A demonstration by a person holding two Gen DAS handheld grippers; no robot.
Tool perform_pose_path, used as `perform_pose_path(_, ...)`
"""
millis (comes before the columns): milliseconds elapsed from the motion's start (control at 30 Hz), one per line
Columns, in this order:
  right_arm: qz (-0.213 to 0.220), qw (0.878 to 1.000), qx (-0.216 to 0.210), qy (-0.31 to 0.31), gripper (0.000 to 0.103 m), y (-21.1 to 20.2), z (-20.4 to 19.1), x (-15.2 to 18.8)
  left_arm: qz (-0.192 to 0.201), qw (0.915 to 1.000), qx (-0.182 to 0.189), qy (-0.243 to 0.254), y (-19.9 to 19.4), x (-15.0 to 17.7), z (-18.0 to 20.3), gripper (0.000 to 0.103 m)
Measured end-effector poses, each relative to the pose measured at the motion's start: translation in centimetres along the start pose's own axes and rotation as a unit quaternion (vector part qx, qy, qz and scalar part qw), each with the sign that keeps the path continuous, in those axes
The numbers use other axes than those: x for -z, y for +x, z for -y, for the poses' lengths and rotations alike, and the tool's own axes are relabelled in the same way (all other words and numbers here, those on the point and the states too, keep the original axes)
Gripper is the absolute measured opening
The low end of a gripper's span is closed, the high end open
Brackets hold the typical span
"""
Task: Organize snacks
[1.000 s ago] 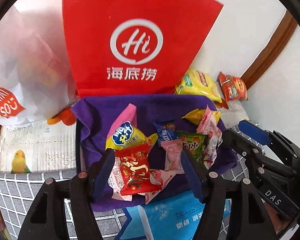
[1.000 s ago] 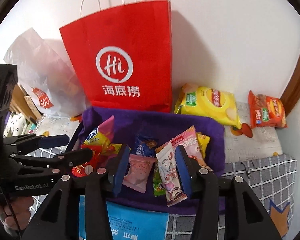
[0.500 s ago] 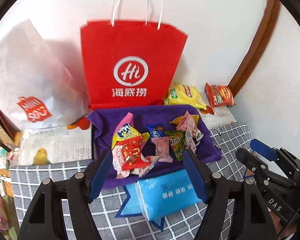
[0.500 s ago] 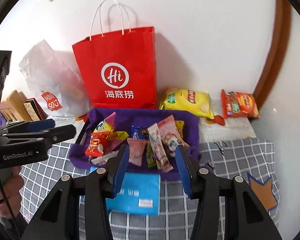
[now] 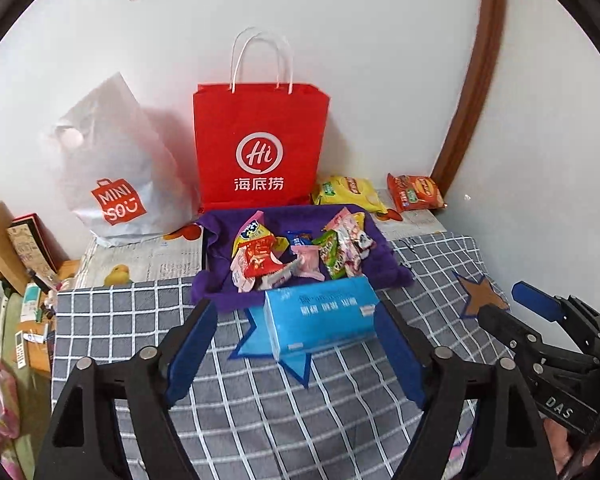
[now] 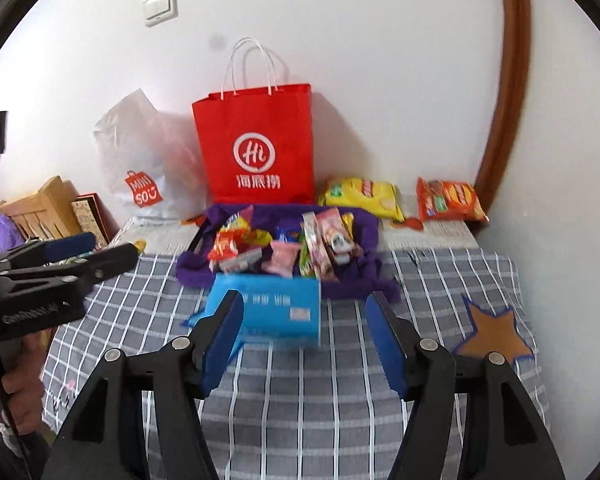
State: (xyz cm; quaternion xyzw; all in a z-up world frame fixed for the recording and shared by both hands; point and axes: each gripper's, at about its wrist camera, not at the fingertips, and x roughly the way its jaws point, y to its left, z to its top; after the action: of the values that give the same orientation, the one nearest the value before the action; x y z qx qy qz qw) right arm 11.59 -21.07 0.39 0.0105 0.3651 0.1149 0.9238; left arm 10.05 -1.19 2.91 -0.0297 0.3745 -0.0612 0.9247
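Several small snack packets [image 5: 296,254] [image 6: 284,246] lie heaped on a purple cloth [image 5: 384,264] [image 6: 360,276] on the checked grey surface. A yellow chip bag [image 5: 350,194] [image 6: 362,196] and an orange snack bag [image 5: 414,196] [image 6: 448,200] lie behind it by the wall. My left gripper [image 5: 296,340] is open and empty, well back from the heap. My right gripper [image 6: 306,332] is open and empty too, also set back. Each gripper shows at the edge of the other's view.
A blue tissue pack [image 5: 320,316] [image 6: 268,308] lies just in front of the cloth. A red paper bag [image 5: 260,140] [image 6: 256,144] and a white plastic bag [image 5: 116,168] [image 6: 148,168] stand against the wall. Boxes [image 5: 4,240] crowd the left edge. A brown star patch [image 6: 492,332] is at the right.
Both grippers have pulled back and up from the snack heap, so the whole scene now shows. Both stay open and empty. The snacks have not moved.
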Motion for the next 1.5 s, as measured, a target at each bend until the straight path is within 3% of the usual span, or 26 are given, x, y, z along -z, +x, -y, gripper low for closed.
perform_pose_path(100,0.004,1.000,-0.001,0.014,0.067,-1.8,0.6,1.8,0.018,0.9998,-0.012,0.004,-2.2,1.4,0.9,0.086)
perform_pose_path(267,0.021,0.999,0.011,0.022,0.089,-4.4,1.3,4.4,0.039,0.9989,-0.025,0.009,-4.7,3.4,2.6,0.093)
perform_pose_path(467,0.035,0.999,0.024,0.030,0.099,-6.9,2.4,6.7,0.046,0.9984,-0.033,0.002,-6.4,6.3,3.6,0.096)
perform_pose_path(833,0.048,0.998,0.033,0.011,0.100,-9.2,1.4,8.6,0.051,0.9979,-0.038,-0.006,-8.2,8.8,3.5,0.096)
perform_pose_path(1500,0.047,0.998,0.030,0.021,0.100,-8.8,0.8,8.5,0.052,0.9978,-0.038,-0.017,-8.0,8.9,2.1,0.096)
